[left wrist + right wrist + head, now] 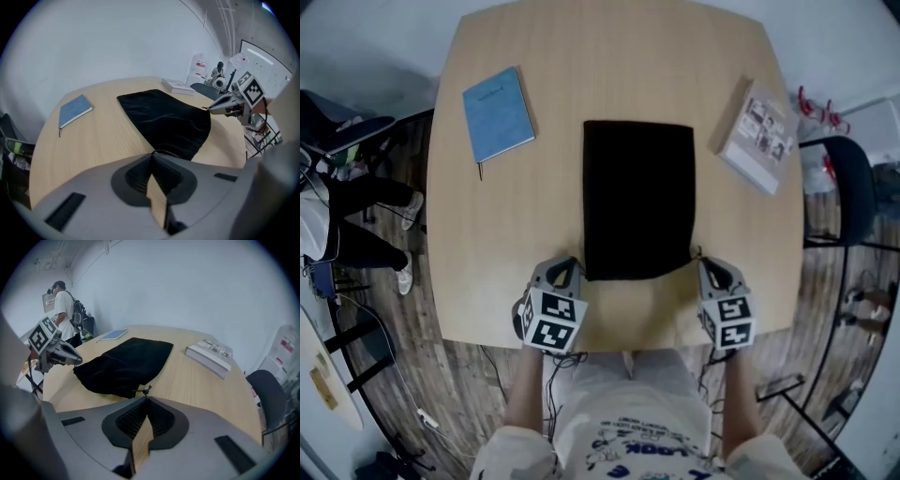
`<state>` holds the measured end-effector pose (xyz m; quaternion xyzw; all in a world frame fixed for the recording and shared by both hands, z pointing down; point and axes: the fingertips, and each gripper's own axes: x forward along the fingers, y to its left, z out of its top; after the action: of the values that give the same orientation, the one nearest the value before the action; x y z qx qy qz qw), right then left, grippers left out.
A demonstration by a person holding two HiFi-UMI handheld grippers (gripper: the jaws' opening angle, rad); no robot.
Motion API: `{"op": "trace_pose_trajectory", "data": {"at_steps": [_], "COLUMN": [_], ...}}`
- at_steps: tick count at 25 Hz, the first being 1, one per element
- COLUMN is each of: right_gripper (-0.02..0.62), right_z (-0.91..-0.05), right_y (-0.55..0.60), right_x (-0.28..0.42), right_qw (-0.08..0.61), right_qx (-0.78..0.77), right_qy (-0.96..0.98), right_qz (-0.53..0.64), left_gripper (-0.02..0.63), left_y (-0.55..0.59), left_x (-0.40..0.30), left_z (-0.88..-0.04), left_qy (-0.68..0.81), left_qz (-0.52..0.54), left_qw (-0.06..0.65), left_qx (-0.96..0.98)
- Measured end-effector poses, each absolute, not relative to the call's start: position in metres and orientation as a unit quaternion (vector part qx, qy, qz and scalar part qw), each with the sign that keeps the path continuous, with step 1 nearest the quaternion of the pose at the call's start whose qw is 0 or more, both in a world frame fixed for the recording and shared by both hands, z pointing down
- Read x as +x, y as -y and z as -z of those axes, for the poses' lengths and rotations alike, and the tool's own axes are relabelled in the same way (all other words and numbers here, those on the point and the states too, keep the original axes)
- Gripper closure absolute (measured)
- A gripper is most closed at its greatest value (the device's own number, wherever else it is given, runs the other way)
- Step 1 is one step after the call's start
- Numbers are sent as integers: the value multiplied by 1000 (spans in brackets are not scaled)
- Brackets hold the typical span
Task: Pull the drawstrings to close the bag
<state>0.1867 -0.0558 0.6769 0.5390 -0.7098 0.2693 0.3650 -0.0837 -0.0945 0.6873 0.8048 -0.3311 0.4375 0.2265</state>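
Observation:
A flat black drawstring bag (637,197) lies in the middle of the round wooden table (497,253), its mouth toward me. My left gripper (575,263) is at the bag's near left corner, jaws shut; in the left gripper view a thin black cord (164,152) arcs out at the tips of the left gripper (152,154). My right gripper (701,263) is at the near right corner, also shut; a knotted cord end (143,391) sticks out at the tips of the right gripper (146,398). Each gripper shows in the other's view, at the bag's (164,122) (124,362) edge.
A blue notebook (498,113) lies at the far left of the table and a thick white book (757,136) at the far right. A dark chair (848,187) stands right of the table. One person sits at the left (356,225).

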Motion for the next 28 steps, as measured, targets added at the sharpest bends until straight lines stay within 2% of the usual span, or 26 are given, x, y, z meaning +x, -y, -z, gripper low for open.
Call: {"op": "trace_pose_trajectory", "data": {"at_steps": [7, 12, 22, 28], "right_gripper": [588, 588, 588, 588], "right_z": [-645, -624, -563, -531], "right_y": [69, 82, 114, 129], "right_x": [195, 205, 208, 214], "right_qw": [347, 334, 275, 264], "right_qx": [588, 613, 676, 703], "right_qy": [687, 678, 649, 633], "right_qz": [-248, -231, -215, -188], "left_gripper": [604, 604, 604, 604], "left_y": [112, 126, 147, 162], "left_x": [-102, -114, -134, -147], "left_z": [-656, -635, -583, -556], "left_qy": [415, 477, 557, 596], "left_qz": [-417, -371, -329, -303], "left_qw": [214, 238, 240, 232], "left_qx": [780, 761, 724, 706]}}
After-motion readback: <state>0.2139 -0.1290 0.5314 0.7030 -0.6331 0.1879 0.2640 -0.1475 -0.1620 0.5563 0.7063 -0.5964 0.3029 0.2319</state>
